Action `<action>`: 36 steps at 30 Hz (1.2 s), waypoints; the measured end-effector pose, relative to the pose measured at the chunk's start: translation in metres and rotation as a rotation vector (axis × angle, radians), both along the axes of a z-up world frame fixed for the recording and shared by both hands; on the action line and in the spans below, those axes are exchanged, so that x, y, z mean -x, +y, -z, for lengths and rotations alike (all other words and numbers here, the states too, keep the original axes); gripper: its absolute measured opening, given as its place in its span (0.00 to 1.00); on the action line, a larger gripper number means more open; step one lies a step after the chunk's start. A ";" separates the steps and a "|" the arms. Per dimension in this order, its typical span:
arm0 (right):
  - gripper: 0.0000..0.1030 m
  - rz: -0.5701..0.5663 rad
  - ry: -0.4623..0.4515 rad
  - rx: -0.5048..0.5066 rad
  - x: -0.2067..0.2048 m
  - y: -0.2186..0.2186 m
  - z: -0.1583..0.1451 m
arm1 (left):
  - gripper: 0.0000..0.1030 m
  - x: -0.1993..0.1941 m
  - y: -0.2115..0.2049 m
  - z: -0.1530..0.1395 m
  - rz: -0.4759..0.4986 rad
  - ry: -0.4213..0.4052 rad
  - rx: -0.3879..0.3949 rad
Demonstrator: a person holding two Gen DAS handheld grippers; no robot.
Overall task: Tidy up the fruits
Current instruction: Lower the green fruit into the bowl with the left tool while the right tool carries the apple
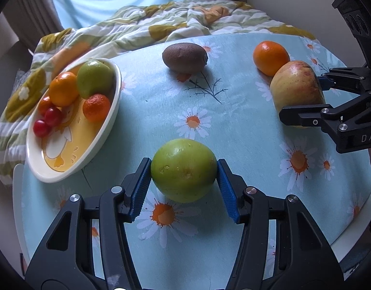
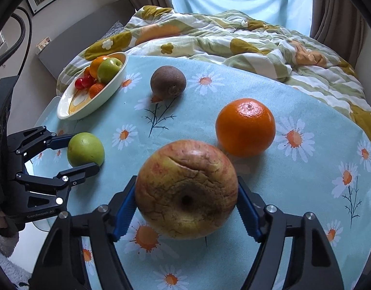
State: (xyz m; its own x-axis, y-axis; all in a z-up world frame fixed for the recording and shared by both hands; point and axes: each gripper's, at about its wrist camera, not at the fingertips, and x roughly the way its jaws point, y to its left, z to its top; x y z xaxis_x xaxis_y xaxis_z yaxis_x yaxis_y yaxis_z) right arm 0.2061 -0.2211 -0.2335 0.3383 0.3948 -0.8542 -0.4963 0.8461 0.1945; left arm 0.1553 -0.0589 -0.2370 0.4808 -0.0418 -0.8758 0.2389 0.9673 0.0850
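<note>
Both wrist cameras sit low and close over the table (image 1: 233, 125), facing the bed (image 2: 233, 41). Left view looks from left, right view from right. Shared: plate (image 1: 113, 111), kiwi (image 2: 168, 81).

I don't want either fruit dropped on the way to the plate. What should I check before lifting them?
1. Left gripper closed on the green apple, pads on both sides: ok.
2. Right gripper closed on the red apple, pads on both sides: ok.
3. Grip firm enough to lift: cannot tell.
4. Free room on the plate: ok, its near half is bare.
5. Red apple clear of the orange: ok in the right wrist view; they overlap in the left one.
6. Kiwi out of the green apple's path: ok.
</note>
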 end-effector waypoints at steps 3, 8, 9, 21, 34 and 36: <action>0.67 -0.009 -0.011 0.015 0.002 0.002 -0.001 | 0.57 0.004 0.000 -0.002 -0.008 -0.004 0.005; 0.67 -0.012 -0.006 0.006 0.004 0.003 -0.005 | 0.57 0.009 0.005 -0.010 -0.031 -0.017 0.022; 0.67 -0.012 -0.008 0.005 0.005 0.004 -0.006 | 0.57 0.010 0.007 -0.012 -0.037 -0.019 0.023; 0.67 -0.055 -0.039 -0.026 0.022 0.027 -0.051 | 0.57 0.024 0.038 -0.060 -0.130 -0.088 0.053; 0.67 -0.045 -0.092 -0.061 0.022 0.099 -0.104 | 0.57 0.001 0.121 -0.095 -0.117 -0.122 0.051; 0.67 -0.029 -0.089 -0.063 0.017 0.111 -0.105 | 0.57 -0.007 0.135 -0.095 -0.102 -0.119 0.047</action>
